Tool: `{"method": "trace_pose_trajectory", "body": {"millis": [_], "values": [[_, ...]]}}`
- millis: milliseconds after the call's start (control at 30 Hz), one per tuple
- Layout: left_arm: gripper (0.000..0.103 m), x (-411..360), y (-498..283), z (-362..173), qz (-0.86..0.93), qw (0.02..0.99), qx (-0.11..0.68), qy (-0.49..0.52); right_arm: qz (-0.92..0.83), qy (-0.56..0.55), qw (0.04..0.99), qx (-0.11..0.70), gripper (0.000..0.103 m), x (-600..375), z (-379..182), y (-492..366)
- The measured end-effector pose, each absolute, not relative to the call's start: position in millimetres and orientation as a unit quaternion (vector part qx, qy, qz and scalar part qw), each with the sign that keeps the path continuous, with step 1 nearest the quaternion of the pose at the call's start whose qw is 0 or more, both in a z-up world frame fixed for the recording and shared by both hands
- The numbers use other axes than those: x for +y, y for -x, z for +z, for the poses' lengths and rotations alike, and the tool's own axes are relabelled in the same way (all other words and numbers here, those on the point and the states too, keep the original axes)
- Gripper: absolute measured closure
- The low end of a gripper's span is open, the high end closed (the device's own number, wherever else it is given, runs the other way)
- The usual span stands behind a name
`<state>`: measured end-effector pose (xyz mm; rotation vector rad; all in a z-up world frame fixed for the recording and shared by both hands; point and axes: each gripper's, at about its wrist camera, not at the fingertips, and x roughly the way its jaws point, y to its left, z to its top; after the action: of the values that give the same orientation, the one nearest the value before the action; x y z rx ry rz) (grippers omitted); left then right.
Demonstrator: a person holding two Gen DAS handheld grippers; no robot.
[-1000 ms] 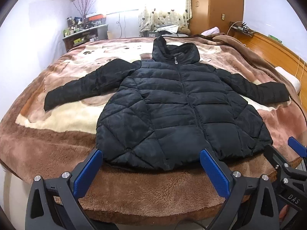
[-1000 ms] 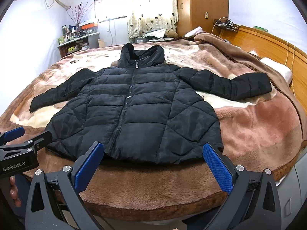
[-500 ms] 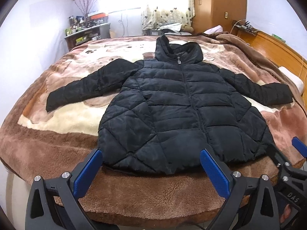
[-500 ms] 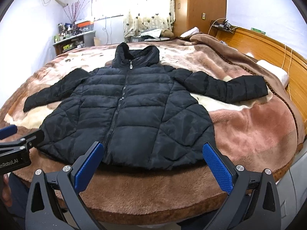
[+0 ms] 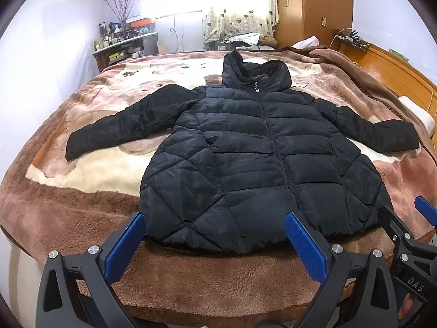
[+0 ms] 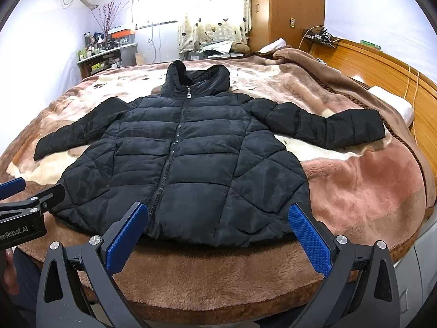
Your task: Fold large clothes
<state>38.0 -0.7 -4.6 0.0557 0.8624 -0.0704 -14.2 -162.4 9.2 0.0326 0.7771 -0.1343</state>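
Black puffer jacket (image 5: 254,158) lies flat and zipped mid-frame on the brown fleece blanket (image 5: 218,281), sleeves spread wide, hood toward the curtain (image 5: 240,2). Left gripper (image 5: 215,242) and right gripper (image 6: 218,235) both sit wide open at the bottom, just short of the hem, holding nothing.

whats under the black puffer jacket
The black puffer jacket lies flat on a brown plush blanket. Whatever lies under its body and sleeves is hidden.
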Motion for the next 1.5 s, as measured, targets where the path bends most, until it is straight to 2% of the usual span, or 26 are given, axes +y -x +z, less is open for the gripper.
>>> {"method": "trace_pose_trajectory", "body": {"millis": [633,900,1100,1233,1400,1500], "values": [[0.000,24,-75,-10,-0.037,0.901,0.433,-0.003,-0.062,-0.014,0.925,0.375,0.001,-158,11,-13],[0.000,108,-147,-16,-0.039,0.887,0.453,0.080,-0.013,-0.045,0.936,0.349,0.001,-154,21,-57],[0.000,175,-196,-29,0.014,0.889,0.451,0.075,0.017,-0.024,0.934,0.355,0.001,-135,22,-111],[0.000,232,-233,-53,0.055,0.874,0.462,0.140,0.054,-0.035,0.927,0.369,0.001,-120,17,-147],[0.001,305,-272,-95,0.093,0.833,0.464,0.287,0.077,-0.031,0.927,0.366,0.001,-98,8,-178],[0.001,336,-287,-117,0.131,0.814,0.464,0.324,0.095,-0.016,0.923,0.373,0.001,-81,1,-194]]}}
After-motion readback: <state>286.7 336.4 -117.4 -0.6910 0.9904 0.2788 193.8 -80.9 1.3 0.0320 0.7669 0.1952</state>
